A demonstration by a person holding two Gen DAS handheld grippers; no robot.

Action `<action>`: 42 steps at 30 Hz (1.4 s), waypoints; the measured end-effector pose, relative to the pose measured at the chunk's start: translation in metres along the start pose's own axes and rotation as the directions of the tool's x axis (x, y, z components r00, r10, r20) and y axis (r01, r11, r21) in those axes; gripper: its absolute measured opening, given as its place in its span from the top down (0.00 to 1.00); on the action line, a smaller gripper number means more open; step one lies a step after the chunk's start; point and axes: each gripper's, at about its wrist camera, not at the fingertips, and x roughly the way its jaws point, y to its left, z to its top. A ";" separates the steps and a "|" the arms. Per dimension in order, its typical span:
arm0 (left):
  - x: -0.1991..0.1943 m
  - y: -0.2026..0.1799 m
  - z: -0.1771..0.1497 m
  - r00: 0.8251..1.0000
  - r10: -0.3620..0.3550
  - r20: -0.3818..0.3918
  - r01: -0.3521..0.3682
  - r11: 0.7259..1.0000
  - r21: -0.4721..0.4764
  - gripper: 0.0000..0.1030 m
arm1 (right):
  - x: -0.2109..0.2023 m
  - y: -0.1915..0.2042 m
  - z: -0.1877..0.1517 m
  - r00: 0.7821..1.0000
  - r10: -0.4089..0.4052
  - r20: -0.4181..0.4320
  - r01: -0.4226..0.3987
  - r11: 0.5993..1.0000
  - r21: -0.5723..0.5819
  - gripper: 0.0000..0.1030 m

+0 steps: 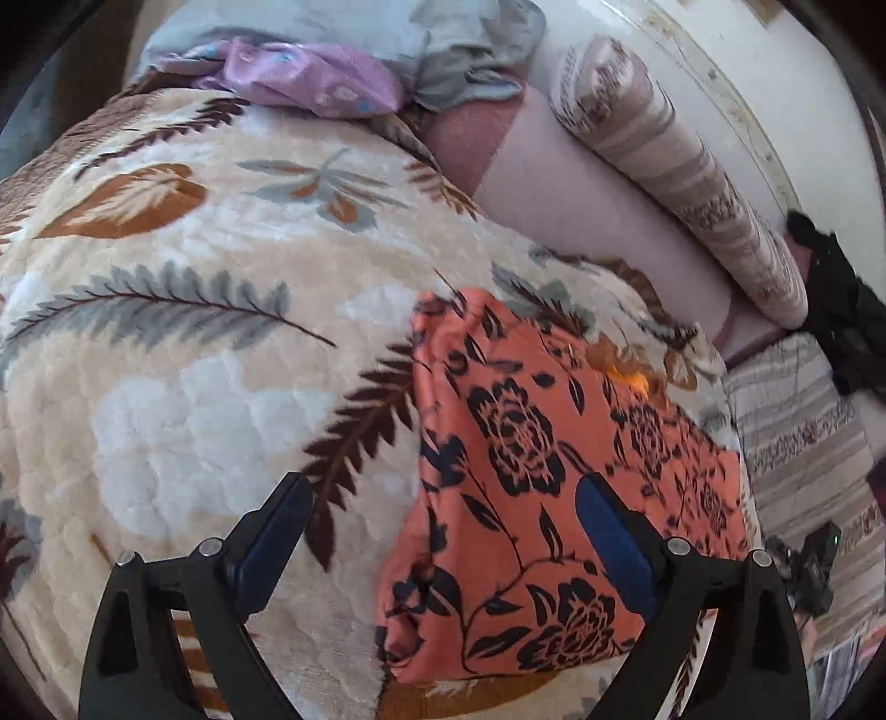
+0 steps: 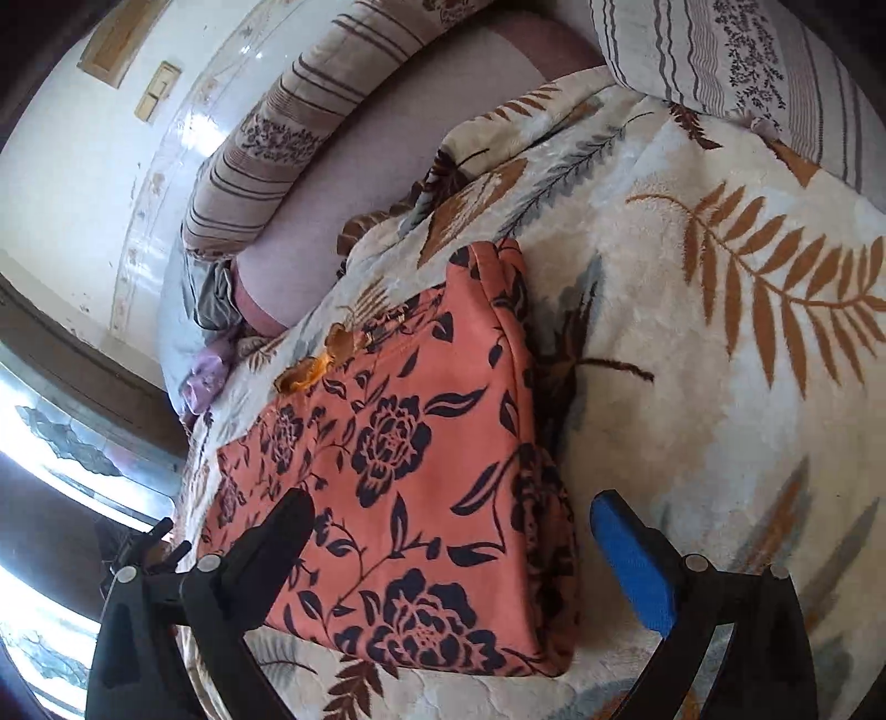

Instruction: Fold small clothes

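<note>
An orange garment with a black flower print (image 1: pixel 526 471) lies folded flat on the cream leaf-patterned blanket (image 1: pixel 194 332). My left gripper (image 1: pixel 443 498) is open and empty, hovering over the garment's left edge. In the right wrist view the same orange garment (image 2: pixel 410 471) lies folded on the blanket (image 2: pixel 720 332). My right gripper (image 2: pixel 451 515) is open and empty just above the garment's near end, its jaws spread wider than the fold.
A pile of lilac (image 1: pixel 310 72) and grey-blue clothes (image 1: pixel 454 39) lies at the blanket's far end. Striped pillows (image 1: pixel 681 183) (image 2: pixel 747 55) lie along the white wall (image 2: pixel 72 166). A bolster (image 2: pixel 293 127) lies by the mauve sheet (image 2: pixel 354 183). A black item (image 1: pixel 841 310) lies at right.
</note>
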 end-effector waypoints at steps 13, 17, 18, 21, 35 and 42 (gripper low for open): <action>0.024 -0.062 0.014 0.986 0.152 -0.067 -0.142 0.981 0.134 0.87 | 0.026 0.040 0.029 0.989 -0.025 -0.147 0.011 0.995 -0.095 0.80; -0.040 -0.087 -0.009 0.995 0.102 0.005 -0.102 0.980 0.173 0.87 | -0.039 0.071 0.014 0.994 0.023 -0.107 -0.041 0.985 -0.167 0.81; -0.053 -0.090 -0.022 0.996 0.093 0.011 -0.093 0.981 0.172 0.87 | -0.054 0.074 0.005 0.994 0.031 -0.104 -0.049 0.984 -0.170 0.81; -0.074 -0.082 -0.072 0.996 0.089 -0.013 -0.086 0.987 0.133 0.80 | -0.083 0.054 -0.035 0.987 0.066 -0.145 -0.082 0.991 -0.107 0.80; -0.043 -0.051 -0.068 0.991 0.132 -0.006 -0.129 0.976 0.175 0.32 | -0.078 -0.008 -0.062 0.999 -0.029 -0.035 0.028 0.999 -0.022 0.20; 0.008 -0.062 -0.052 0.978 0.200 -0.064 -0.179 0.953 0.245 0.39 | -0.044 0.011 -0.030 0.990 -0.142 0.026 0.144 0.983 -0.115 0.32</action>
